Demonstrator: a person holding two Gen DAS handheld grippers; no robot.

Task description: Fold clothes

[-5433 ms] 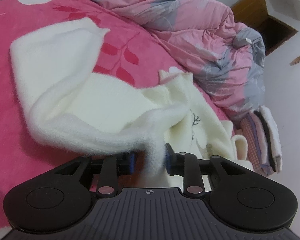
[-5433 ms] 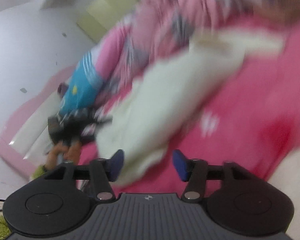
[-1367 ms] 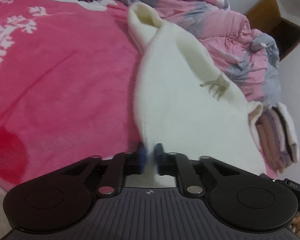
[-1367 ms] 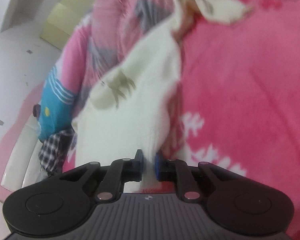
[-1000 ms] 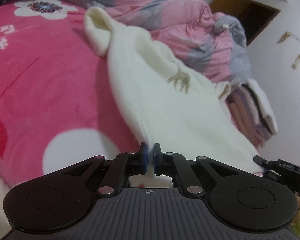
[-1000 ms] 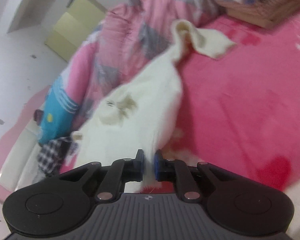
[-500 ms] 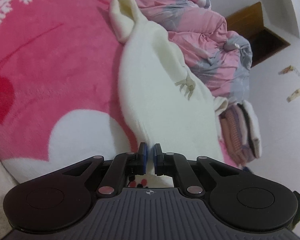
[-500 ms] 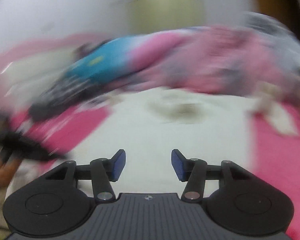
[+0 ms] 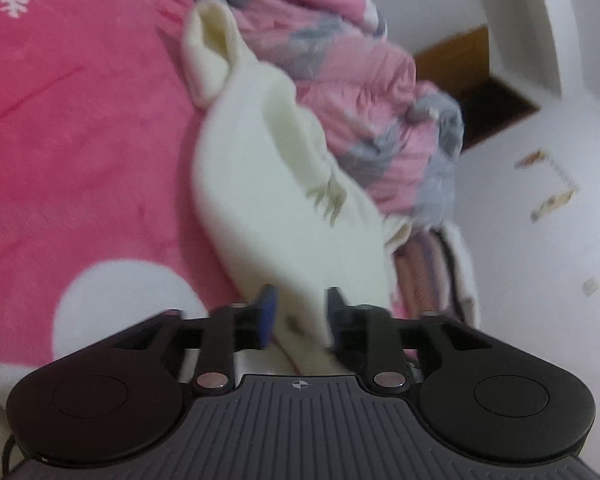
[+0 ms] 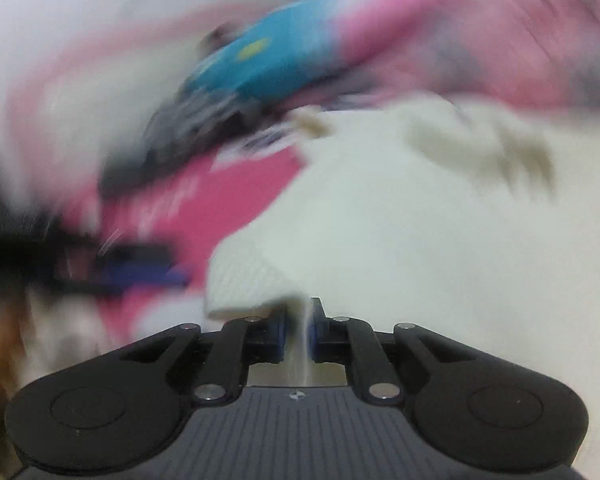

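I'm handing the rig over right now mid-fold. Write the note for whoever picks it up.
Left gripper: open, cream garment lying loose between its fingers, not clamped.
Right gripper: shut on a ribbed edge of the cream garment; that view is badly motion-blurred.
The garment lies stretched lengthwise on the pink blanket, beside the rumpled quilt. A folded stack sits past it at the bed's edge.
Done: garment laid out long. Left: the folding itself, no finished fold shows yet; then probably onto the stack.
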